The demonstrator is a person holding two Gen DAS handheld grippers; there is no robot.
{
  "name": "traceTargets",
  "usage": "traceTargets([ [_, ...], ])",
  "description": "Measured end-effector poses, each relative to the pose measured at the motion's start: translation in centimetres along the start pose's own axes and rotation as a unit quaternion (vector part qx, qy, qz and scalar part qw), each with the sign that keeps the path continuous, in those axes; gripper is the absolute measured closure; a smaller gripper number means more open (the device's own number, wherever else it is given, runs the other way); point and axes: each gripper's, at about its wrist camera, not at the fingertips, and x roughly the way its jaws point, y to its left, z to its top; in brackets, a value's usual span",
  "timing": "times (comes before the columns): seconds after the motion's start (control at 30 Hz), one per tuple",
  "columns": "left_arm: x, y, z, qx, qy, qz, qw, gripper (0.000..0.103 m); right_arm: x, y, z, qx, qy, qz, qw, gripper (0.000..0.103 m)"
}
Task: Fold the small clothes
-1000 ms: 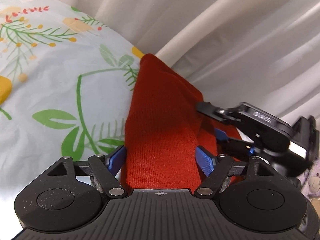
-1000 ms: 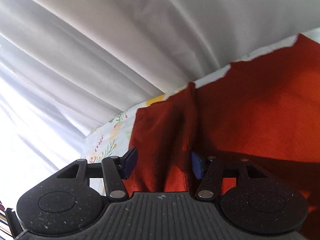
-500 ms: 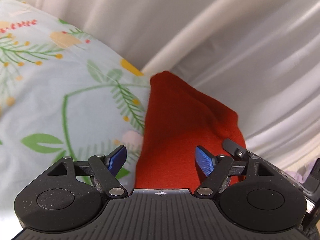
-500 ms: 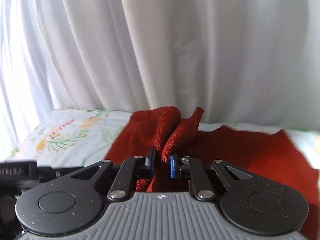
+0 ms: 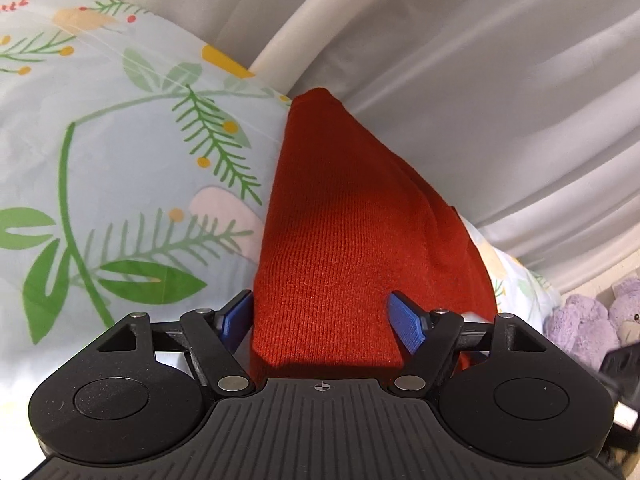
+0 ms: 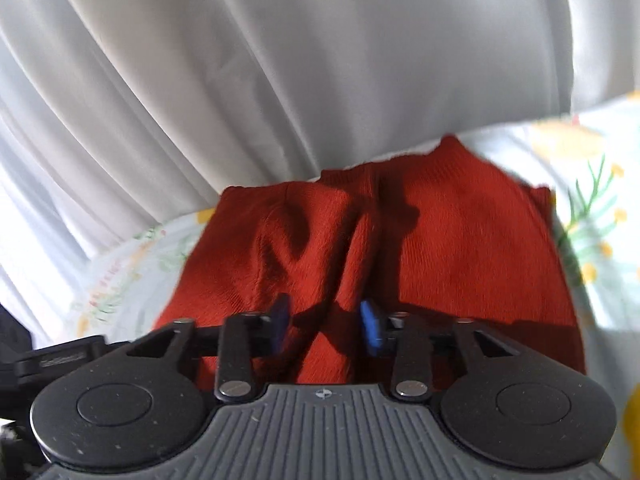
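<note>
Left wrist | left tongs [image 5: 324, 316] spread over red garment [image 5: 340, 240] | right tongs [image 6: 325, 322] spread | curtain [image 5: 480, 80] behind

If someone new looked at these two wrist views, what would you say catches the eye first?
The red knitted garment dominates: it lies on the floral bedsheet and fills the middle of both views, creased into folds in the right wrist view. The left gripper stands open with the cloth between its blue fingers, and the right gripper is open over a raised fold. White curtains fill the background, and purple plush toys sit at the left view's right edge.
</note>
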Motion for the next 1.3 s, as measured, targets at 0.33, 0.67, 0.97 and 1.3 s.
traceTargets([
  [0.33, -0.3, -1.3, 0.1, 0.025, 0.000, 0.026, 0.9993, 0.022, 0.2, 0.5, -3.7, 0.049, 0.022, 0.059, 0.997, 0.091],
  [0.67, -0.6, -1.6, -0.1, 0.051, -0.015, 0.004, 0.9986, 0.020, -0.4, 0.0, -2.7, 0.008, 0.028, -0.016, 0.999, 0.089],
  [0.97, -1.5, -1.4, 0.2, 0.027, -0.025, -0.009, 0.9993, 0.019, 3.7, -1.4, 2.3, 0.094, -0.004, 0.049, 0.994, 0.052],
  [1.3, -4.4, -4.4, -1.2, 0.155, -0.061, 0.028, 0.9856, 0.015, 3.0, 6.2, 3.3, -0.177, -0.070, -0.126, 0.974, 0.091],
])
